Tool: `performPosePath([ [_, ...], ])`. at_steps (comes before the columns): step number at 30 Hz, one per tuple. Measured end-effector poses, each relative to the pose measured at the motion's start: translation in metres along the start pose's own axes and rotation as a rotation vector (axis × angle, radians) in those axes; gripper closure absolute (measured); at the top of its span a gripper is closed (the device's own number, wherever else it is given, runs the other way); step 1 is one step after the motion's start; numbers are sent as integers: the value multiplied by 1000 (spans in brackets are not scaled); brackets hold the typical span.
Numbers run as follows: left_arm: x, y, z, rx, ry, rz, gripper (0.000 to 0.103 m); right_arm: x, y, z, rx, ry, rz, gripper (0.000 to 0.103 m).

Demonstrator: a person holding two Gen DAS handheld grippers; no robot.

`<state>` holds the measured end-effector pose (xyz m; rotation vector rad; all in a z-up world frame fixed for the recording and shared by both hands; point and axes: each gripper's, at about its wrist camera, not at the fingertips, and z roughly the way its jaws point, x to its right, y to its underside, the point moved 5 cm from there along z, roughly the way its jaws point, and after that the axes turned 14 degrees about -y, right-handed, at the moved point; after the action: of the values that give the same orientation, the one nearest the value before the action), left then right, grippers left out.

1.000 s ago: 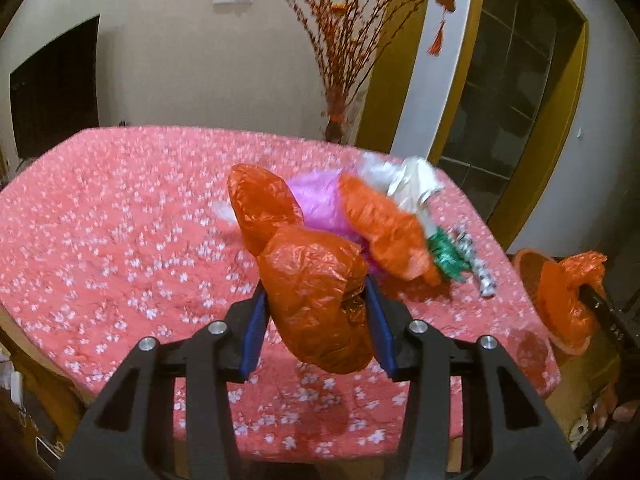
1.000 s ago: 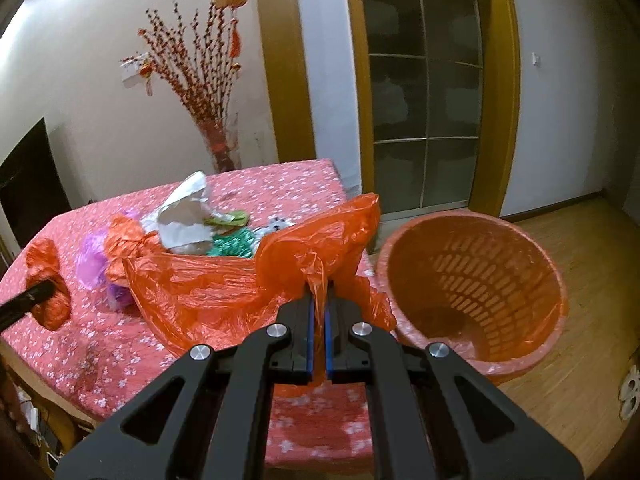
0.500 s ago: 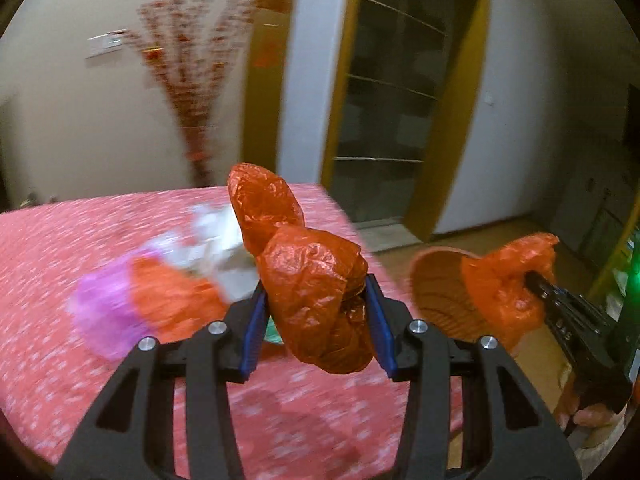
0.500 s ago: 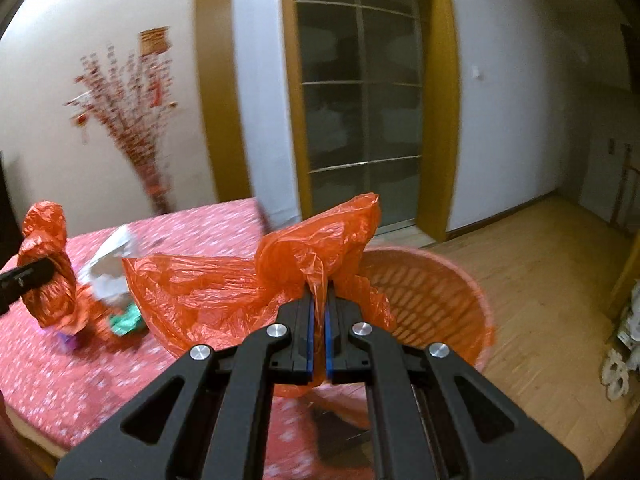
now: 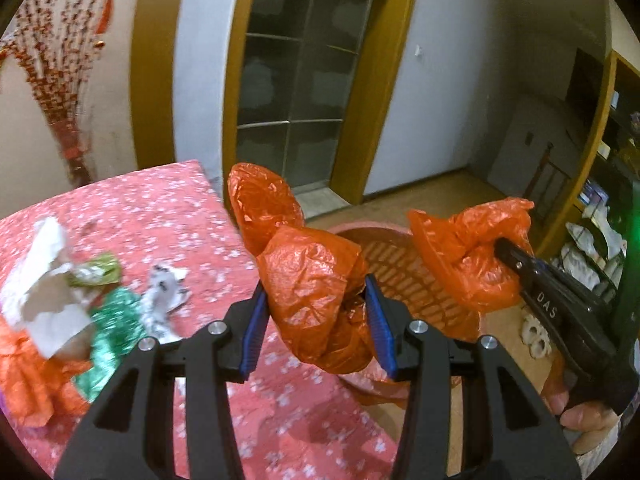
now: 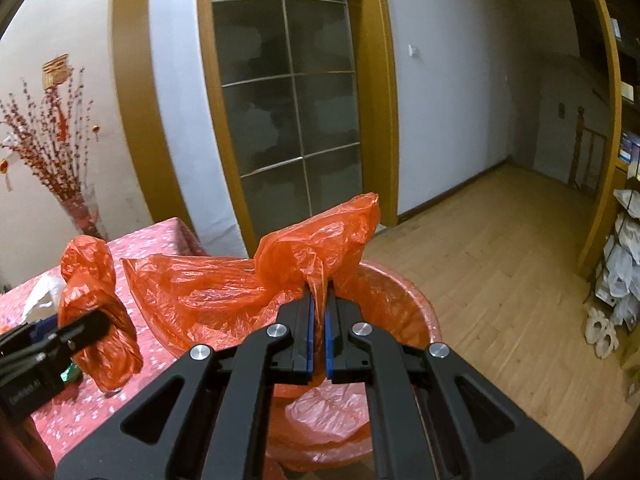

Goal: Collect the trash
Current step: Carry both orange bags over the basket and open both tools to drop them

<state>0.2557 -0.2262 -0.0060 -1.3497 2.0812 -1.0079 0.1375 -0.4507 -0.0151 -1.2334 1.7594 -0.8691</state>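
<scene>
Left fingers (image 5: 316, 316) clamp bag wad (image 5: 312, 280) – right fingers (image 6: 319, 320) pinch liner (image 6: 224, 292)

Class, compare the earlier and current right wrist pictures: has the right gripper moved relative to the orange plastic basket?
Yes. The right gripper now sits over the orange plastic basket, which earlier lay to its right.

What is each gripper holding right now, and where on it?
Left gripper: crumpled orange bag wad, squeezed around its bunched middle. Right gripper: orange bin liner, pinched at a thin gathered edge.
</scene>
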Motion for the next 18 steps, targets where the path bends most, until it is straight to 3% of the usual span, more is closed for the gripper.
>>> performPosePath([
  [18,47,10,49,-67,61,60,53,31,-2,26,-49,23,95,99],
])
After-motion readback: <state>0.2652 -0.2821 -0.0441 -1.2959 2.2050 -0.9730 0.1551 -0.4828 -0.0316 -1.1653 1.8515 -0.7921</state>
